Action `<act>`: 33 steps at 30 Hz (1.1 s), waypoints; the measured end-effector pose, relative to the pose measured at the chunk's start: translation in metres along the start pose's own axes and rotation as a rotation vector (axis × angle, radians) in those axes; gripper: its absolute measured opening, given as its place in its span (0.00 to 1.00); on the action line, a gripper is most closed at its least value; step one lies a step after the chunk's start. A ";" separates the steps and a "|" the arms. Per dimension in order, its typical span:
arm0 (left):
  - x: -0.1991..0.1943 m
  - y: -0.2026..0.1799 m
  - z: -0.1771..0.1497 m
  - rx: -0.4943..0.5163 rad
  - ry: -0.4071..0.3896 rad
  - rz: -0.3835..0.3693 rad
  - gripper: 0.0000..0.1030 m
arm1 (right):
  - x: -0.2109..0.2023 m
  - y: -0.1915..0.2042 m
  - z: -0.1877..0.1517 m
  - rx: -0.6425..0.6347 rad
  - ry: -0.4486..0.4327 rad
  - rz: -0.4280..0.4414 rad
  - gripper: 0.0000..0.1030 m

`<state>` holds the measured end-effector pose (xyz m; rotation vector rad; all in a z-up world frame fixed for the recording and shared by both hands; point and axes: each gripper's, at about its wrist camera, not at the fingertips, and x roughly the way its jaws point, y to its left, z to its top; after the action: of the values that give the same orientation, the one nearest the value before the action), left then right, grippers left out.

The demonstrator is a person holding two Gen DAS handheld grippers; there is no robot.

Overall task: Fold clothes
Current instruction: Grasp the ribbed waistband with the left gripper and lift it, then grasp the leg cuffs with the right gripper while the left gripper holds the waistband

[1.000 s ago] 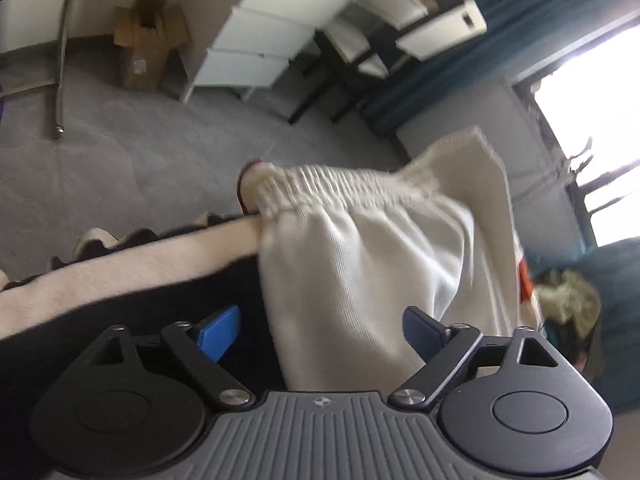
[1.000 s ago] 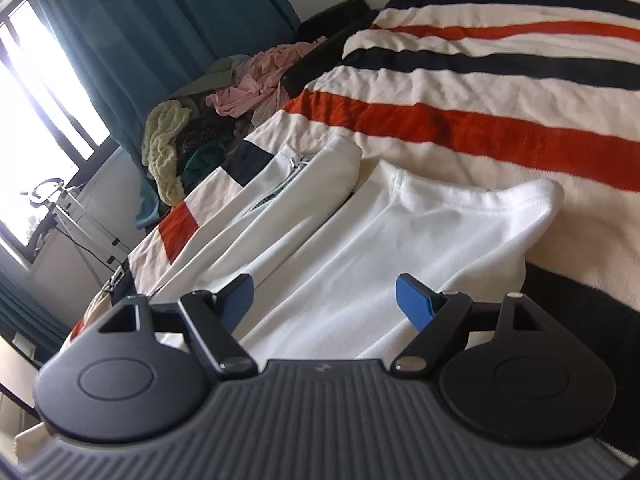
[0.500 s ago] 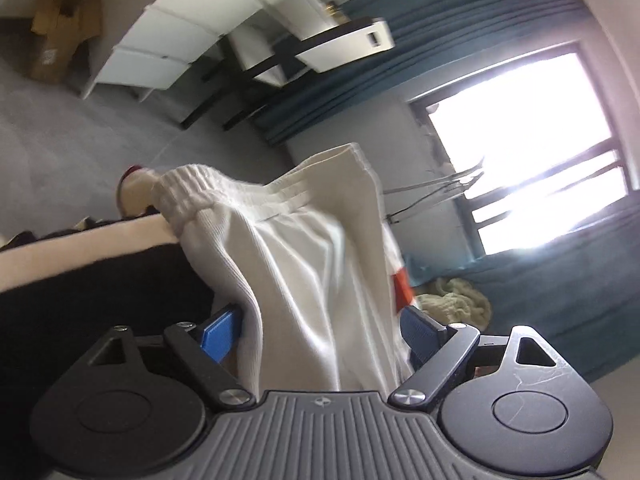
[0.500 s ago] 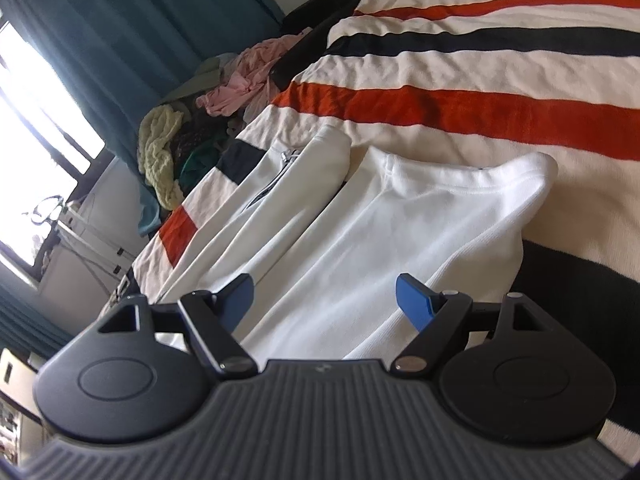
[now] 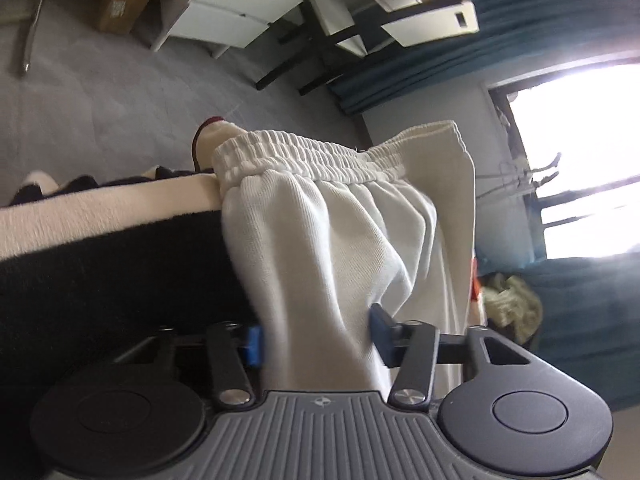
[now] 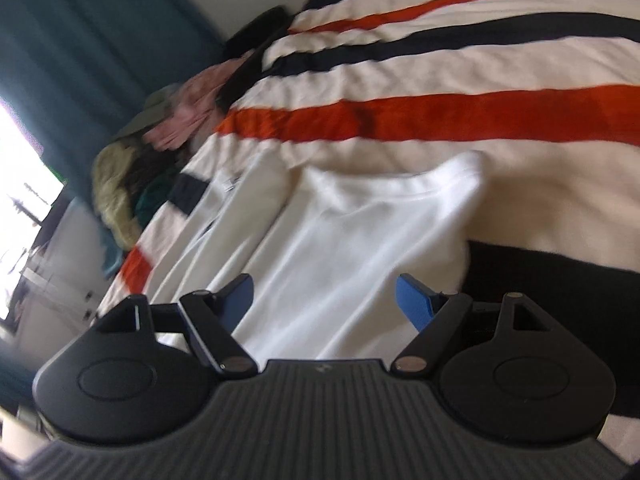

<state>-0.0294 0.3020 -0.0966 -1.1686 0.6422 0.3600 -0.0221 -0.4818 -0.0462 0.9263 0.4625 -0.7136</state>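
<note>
Since a second ago the left gripper (image 5: 316, 338) has narrowed its fingers (image 5: 253, 346) from wide apart onto a bunched fold of the white trousers (image 5: 332, 236), which it now pinches; the elastic waistband (image 5: 296, 156) lies at the edge of the striped bed (image 5: 100, 208). The right gripper (image 6: 325, 300) has moved little: its fingers (image 6: 414, 306) stay spread wide, holding nothing, above the white trouser cloth (image 6: 340, 240) lying flat on the bed beside a pile of clothes (image 6: 132, 176).

White ribbed trousers (image 5: 320, 232), elastic waistband bunched at the far end, lie gathered between the jaws, stretching forward over the striped bedcover (image 5: 100, 208)
</note>
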 end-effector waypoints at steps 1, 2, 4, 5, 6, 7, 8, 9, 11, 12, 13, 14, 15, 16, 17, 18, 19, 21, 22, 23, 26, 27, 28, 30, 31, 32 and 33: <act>-0.002 -0.001 0.001 0.021 -0.007 0.011 0.32 | 0.002 -0.003 0.001 0.012 0.002 -0.022 0.77; -0.005 -0.004 0.001 0.033 -0.014 0.014 0.26 | 0.004 -0.007 0.002 0.024 0.005 -0.043 0.77; -0.010 -0.008 0.001 0.054 -0.027 0.017 0.23 | 0.009 -0.014 0.003 0.048 0.010 -0.086 0.77; -0.011 -0.009 0.001 0.055 -0.031 0.016 0.21 | 0.009 -0.016 0.003 0.049 -0.001 -0.115 0.77; -0.013 -0.010 0.001 0.056 -0.035 0.015 0.19 | 0.009 -0.018 0.003 0.048 -0.015 -0.145 0.77; -0.015 -0.010 0.001 0.057 -0.039 0.014 0.18 | 0.008 -0.020 0.003 0.047 -0.028 -0.175 0.77; -0.017 -0.011 0.001 0.059 -0.043 0.014 0.17 | 0.008 -0.022 0.002 0.046 -0.042 -0.205 0.77; -0.019 -0.012 0.001 0.060 -0.047 0.013 0.16 | 0.007 -0.024 0.003 0.046 -0.071 -0.261 0.77; -0.022 -0.013 0.001 0.063 -0.055 0.011 0.16 | 0.009 -0.031 0.004 0.074 -0.084 -0.322 0.77; -0.024 -0.014 0.001 0.064 -0.059 0.010 0.16 | 0.011 -0.036 0.004 0.102 -0.075 -0.330 0.78; -0.026 -0.015 0.001 0.065 -0.062 0.009 0.16 | 0.014 -0.040 0.004 0.136 -0.053 -0.318 0.77; -0.027 -0.014 0.001 0.063 -0.064 0.008 0.16 | 0.018 -0.044 0.002 0.164 -0.024 -0.299 0.77; -0.025 -0.012 0.001 0.057 -0.062 0.008 0.16 | 0.023 -0.047 0.000 0.194 0.010 -0.256 0.78; -0.025 -0.011 0.001 0.050 -0.059 0.007 0.16 | 0.027 -0.049 -0.002 0.225 0.044 -0.207 0.79; -0.024 -0.010 0.002 0.042 -0.056 0.005 0.17 | 0.031 -0.052 -0.003 0.255 0.078 -0.158 0.79; -0.022 -0.008 0.004 0.035 -0.053 0.003 0.17 | 0.035 -0.055 -0.005 0.286 0.112 -0.108 0.79; -0.018 -0.005 0.006 0.026 -0.049 0.002 0.18 | 0.037 -0.055 -0.004 0.302 0.126 -0.056 0.78; -0.011 0.001 0.011 0.003 -0.039 0.002 0.26 | 0.038 -0.056 0.000 0.330 0.144 0.049 0.79; -0.010 0.003 0.011 -0.010 -0.034 0.005 0.29 | 0.039 -0.056 0.001 0.343 0.154 0.102 0.79; -0.009 0.005 0.012 -0.020 -0.029 0.004 0.33 | 0.042 -0.057 0.003 0.360 0.168 0.108 0.79; -0.008 0.012 0.016 -0.040 -0.022 -0.014 0.39 | 0.052 -0.066 0.006 0.431 0.207 0.083 0.70; -0.008 0.014 0.017 -0.050 -0.024 -0.019 0.44 | 0.056 -0.070 0.007 0.459 0.219 0.072 0.65; -0.007 0.016 0.017 -0.065 -0.027 -0.022 0.45 | 0.059 -0.071 0.009 0.469 0.223 0.054 0.58; -0.005 0.018 0.017 -0.084 -0.036 -0.020 0.45 | 0.064 -0.072 0.014 0.481 0.226 0.016 0.48; -0.005 0.017 0.018 -0.086 -0.039 -0.017 0.45 | 0.066 -0.073 0.015 0.486 0.221 0.000 0.45; -0.006 0.016 0.017 -0.083 -0.046 -0.017 0.45 | 0.067 -0.074 0.017 0.491 0.215 -0.015 0.43; -0.007 0.016 0.017 -0.079 -0.059 -0.015 0.44 | 0.068 -0.075 0.018 0.495 0.208 -0.030 0.40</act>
<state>-0.0392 0.3239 -0.0995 -1.2328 0.5720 0.4089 -0.0292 -0.5515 -0.1218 1.4713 0.4926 -0.7782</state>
